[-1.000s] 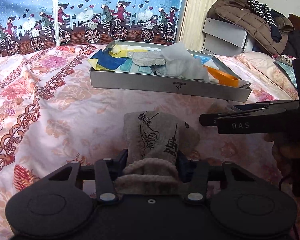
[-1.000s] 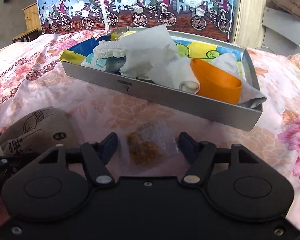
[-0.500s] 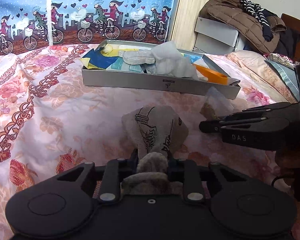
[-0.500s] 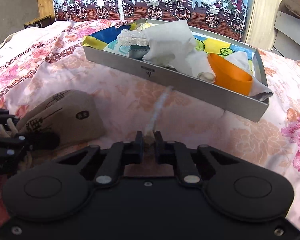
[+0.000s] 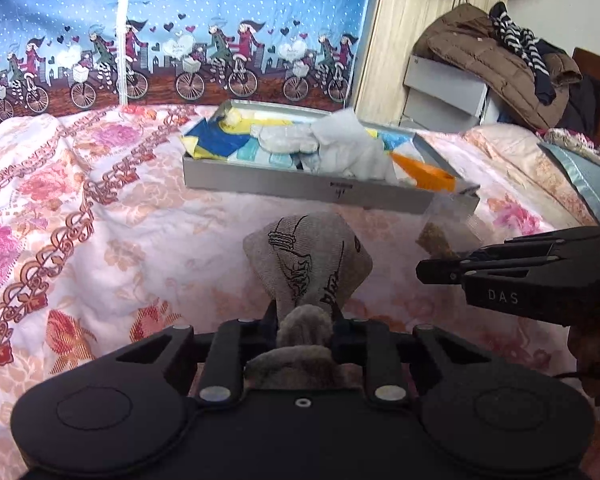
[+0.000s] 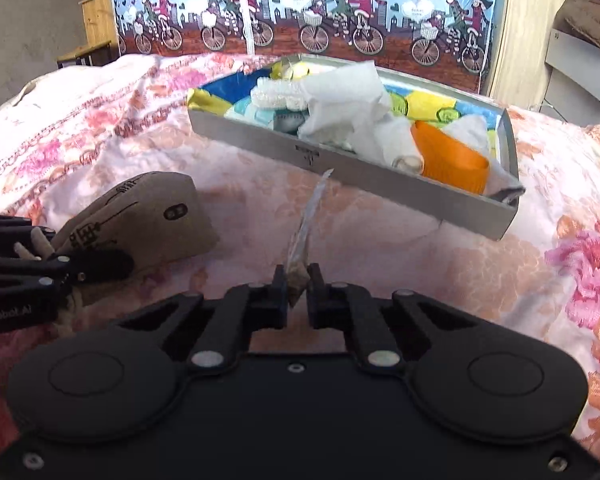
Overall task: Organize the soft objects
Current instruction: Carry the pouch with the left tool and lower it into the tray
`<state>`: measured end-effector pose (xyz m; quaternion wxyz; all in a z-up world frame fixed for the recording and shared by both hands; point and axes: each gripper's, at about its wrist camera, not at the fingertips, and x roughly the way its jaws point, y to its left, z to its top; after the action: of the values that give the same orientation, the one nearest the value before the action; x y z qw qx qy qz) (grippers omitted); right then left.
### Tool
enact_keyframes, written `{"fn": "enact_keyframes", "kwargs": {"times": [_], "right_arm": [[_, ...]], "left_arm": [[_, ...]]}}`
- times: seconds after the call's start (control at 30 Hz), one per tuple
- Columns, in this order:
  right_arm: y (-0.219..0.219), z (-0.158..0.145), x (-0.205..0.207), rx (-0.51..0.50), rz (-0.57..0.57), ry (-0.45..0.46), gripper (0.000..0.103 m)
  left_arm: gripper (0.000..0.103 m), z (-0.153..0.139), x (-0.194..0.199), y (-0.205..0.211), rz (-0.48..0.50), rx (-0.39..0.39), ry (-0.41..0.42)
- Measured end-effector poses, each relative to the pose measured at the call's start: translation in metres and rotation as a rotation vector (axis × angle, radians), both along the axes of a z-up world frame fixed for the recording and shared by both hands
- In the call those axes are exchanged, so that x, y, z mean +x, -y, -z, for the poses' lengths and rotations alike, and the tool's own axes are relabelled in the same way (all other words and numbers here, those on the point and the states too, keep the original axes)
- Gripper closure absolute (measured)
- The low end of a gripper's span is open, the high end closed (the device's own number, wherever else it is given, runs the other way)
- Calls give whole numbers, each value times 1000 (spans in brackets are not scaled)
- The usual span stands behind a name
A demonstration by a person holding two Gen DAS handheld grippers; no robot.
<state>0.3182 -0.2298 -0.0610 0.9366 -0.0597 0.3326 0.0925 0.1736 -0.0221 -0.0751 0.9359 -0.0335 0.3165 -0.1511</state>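
Observation:
My left gripper (image 5: 305,316) is shut on the neck of a beige drawstring pouch (image 5: 312,256) with black print, held above the floral bedspread. The pouch also shows in the right wrist view (image 6: 140,216), with the left gripper (image 6: 104,266) at the left edge. My right gripper (image 6: 299,280) is shut on a small clear plastic bag (image 6: 308,216) of brown bits, seen edge-on. From the left wrist view that bag (image 5: 444,228) hangs from the right gripper (image 5: 428,270). A grey tray (image 6: 380,182) ahead holds white cloths, an orange piece and coloured fabric.
The tray (image 5: 300,190) sits on the bed (image 5: 100,220) in front of a blue bicycle-print curtain (image 5: 180,40). Jackets are piled on a grey cabinet (image 5: 452,92) at the right. A wooden stand (image 6: 88,28) is at the far left.
Both grippers closed, the left on the pouch's neck and the right on the clear bag. Both have lifted their loads off the bedspread.

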Motion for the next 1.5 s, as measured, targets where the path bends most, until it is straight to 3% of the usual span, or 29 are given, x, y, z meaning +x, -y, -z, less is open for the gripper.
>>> {"fn": "enact_keyframes", "kwargs": {"times": [0.17, 0.4, 0.5, 0.8, 1.03, 1.2, 1.3, 1.37, 1.5], "right_arm": [[6, -24, -3, 30, -4, 69, 99], [36, -57, 21, 47, 44, 191, 99], [57, -60, 39, 128, 104, 214, 99], [78, -56, 85, -42, 189, 295, 99], [97, -38, 104, 17, 248, 262, 97], [102, -34, 101, 48, 241, 239, 96], [99, -34, 101, 42, 230, 241, 84], [96, -36, 101, 43, 224, 242, 60], [91, -41, 100, 51, 213, 263, 50]], "left_arm": [[80, -17, 14, 12, -10, 3, 61], [79, -53, 81, 48, 12, -41, 147], [79, -58, 109, 64, 17, -28, 163], [79, -42, 186, 90, -22, -36, 72], [79, -22, 213, 99, -68, -59, 5], [75, -24, 214, 102, -76, -67, -15], [72, -29, 211, 101, -74, -72, -26], [70, -33, 210, 100, -74, -73, -29], [60, -40, 208, 98, -65, -68, -30]]}}
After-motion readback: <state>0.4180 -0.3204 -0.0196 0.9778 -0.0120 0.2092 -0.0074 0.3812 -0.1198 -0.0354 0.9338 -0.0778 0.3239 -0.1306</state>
